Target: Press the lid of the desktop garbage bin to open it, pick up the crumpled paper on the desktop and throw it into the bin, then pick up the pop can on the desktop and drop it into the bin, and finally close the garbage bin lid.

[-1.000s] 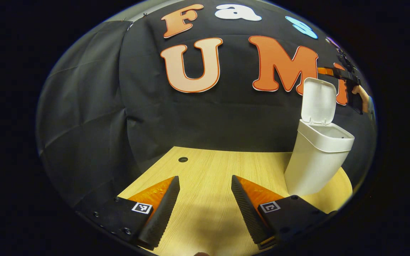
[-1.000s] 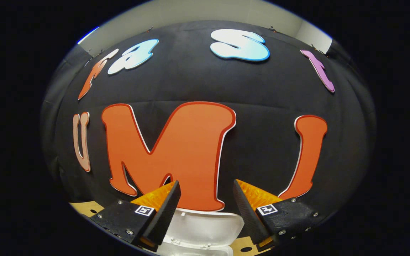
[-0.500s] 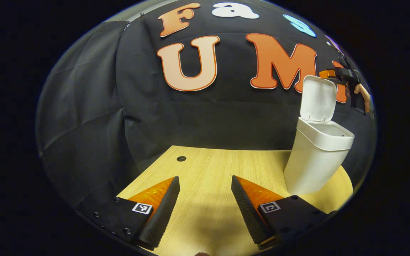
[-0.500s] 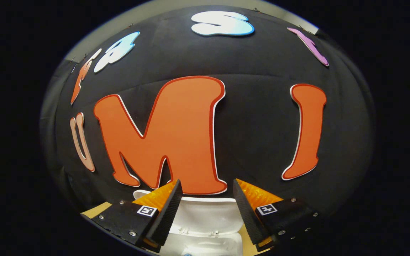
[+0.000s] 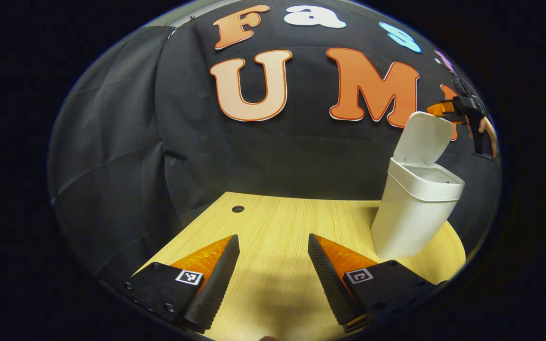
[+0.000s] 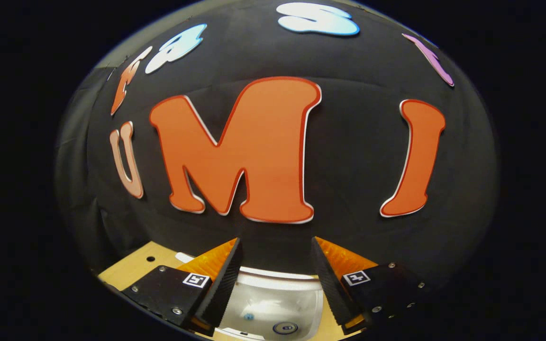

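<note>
White bin [image 5: 413, 213] lid [image 5: 422, 138] tilted, hand-held grippers agape.

1 bin [image 5: 410, 222] w/ 1 lid [image 5: 423, 137] — 1 can [image 6: 285, 327] inside — 1 table [image 5: 273, 222].

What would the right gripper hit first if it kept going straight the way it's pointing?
Probably the black cloth wall straight ahead of the open right gripper. The bin's lid sits lower, beneath its fingers, so it likely passes over it, though depth is unclear.
</note>
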